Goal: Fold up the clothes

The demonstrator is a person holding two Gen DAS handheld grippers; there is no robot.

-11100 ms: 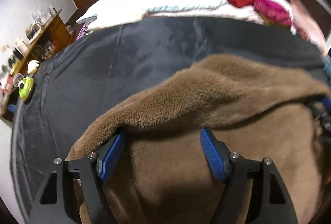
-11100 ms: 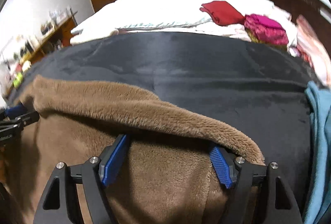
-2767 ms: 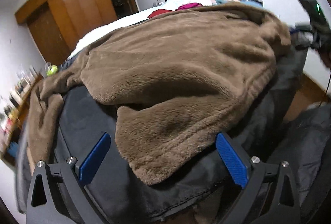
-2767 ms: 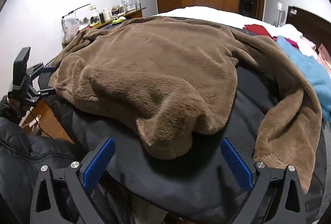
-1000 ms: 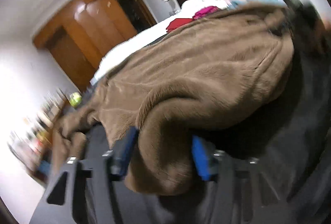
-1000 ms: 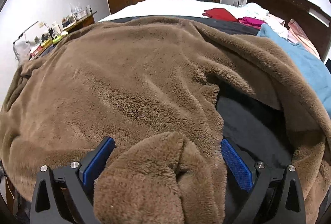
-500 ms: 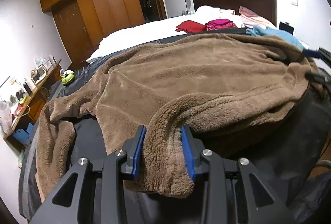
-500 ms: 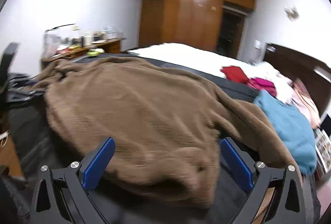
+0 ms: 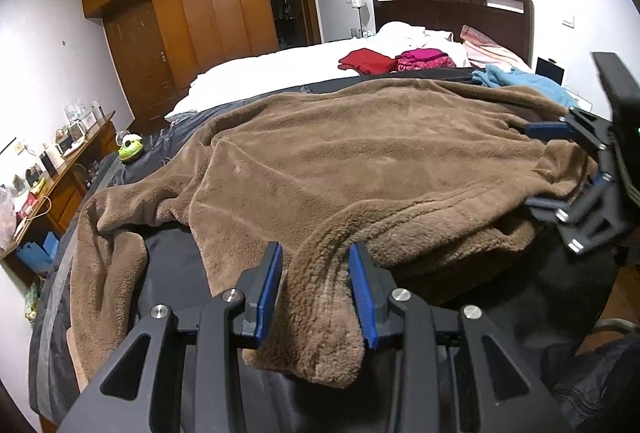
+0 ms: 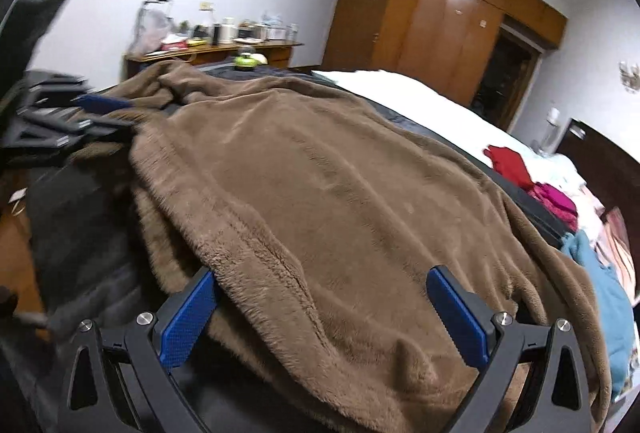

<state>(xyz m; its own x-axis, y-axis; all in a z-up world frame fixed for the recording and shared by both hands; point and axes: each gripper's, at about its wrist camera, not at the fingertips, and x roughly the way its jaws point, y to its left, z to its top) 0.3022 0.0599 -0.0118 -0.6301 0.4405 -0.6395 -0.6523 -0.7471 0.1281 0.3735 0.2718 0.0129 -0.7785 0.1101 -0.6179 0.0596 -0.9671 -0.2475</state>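
A large brown fleece garment (image 9: 360, 161) lies spread over the dark bedspread (image 9: 172, 265). My left gripper (image 9: 316, 253) is shut on a bunched piece of its near hem, which hangs down between the blue pads. In the right wrist view the same fleece (image 10: 320, 173) runs under and between the wide jaws of my right gripper (image 10: 320, 273), which is open. From the left wrist view the right gripper (image 9: 532, 165) straddles the garment's right edge. My left gripper (image 10: 104, 113) shows blurred at the far left of the right wrist view.
Further up the bed are a white duvet (image 9: 260, 69), red (image 9: 364, 61) and pink (image 9: 424, 59) clothes and a blue garment (image 9: 520, 81). A cluttered wooden desk (image 9: 52, 169) stands left, with a green toy (image 9: 130, 149) on the bed's corner. Behind stand a wardrobe and a headboard.
The left jaws have closed on the hem and lifted it a little. The right gripper has swung sideways and rolled, and its open jaws now straddle the fleece's edge.
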